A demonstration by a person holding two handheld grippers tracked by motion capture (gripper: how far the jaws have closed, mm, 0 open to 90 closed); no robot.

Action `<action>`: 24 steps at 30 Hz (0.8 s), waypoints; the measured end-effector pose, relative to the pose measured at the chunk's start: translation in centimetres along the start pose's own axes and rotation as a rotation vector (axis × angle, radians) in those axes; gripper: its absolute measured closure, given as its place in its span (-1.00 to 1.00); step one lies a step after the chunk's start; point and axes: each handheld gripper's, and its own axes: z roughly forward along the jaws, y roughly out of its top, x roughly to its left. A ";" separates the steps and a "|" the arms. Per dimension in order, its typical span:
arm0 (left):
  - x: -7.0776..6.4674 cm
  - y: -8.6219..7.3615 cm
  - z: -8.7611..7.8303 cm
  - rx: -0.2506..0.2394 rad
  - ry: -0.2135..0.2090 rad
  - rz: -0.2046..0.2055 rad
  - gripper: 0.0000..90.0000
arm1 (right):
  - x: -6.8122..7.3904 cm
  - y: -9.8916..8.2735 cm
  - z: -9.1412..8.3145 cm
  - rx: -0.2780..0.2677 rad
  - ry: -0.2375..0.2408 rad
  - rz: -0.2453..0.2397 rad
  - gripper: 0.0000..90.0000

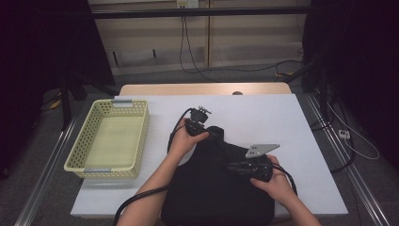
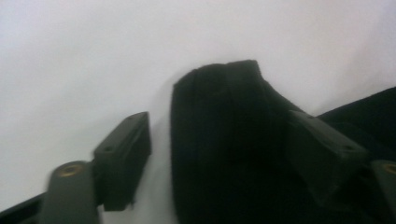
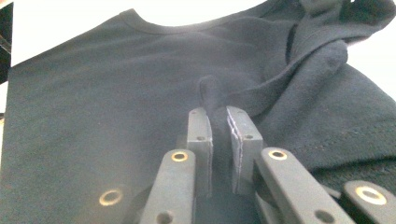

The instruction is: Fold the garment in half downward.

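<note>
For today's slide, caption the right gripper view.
Right tongs pinch a fold of the black T-shirt lying on the white table.

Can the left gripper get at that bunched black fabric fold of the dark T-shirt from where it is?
Probably yes: the left gripper has its jaws open astride the bunched black fabric fold, with nothing between them but cloth.

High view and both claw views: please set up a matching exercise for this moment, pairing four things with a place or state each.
Things:
1. yellow perforated plastic basket
2. black cotton T-shirt
3. left claw
4. right claw

Places or states:
A. pinched shut on a fold of the fabric
B. jaws apart, with a dark sleeve tip between them
C. lies spread on the white sheet at the near edge
D. stands at the table's left side

Pairs: 1-D, 2-C, 3-B, 4-A
</note>
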 end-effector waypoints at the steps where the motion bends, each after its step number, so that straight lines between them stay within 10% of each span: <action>1: 0.0 0.0 0.2 0.003 -0.004 0.007 -0.42 | -0.1 0.0 0.0 0.000 -0.001 0.002 0.82; 5: -0.6 -0.1 0.4 0.004 0.030 0.068 0.12 | -0.3 -0.1 -0.1 0.000 -0.009 0.007 0.82; 10: -1.0 -0.3 -0.5 -0.004 -0.053 0.047 0.77 | -0.4 -0.1 -0.3 -0.007 -0.022 0.004 0.82; 24: -5.2 -3.7 -9.2 -0.180 -0.109 0.130 0.81 | -0.1 0.5 -5.4 -0.128 -0.065 -0.006 0.82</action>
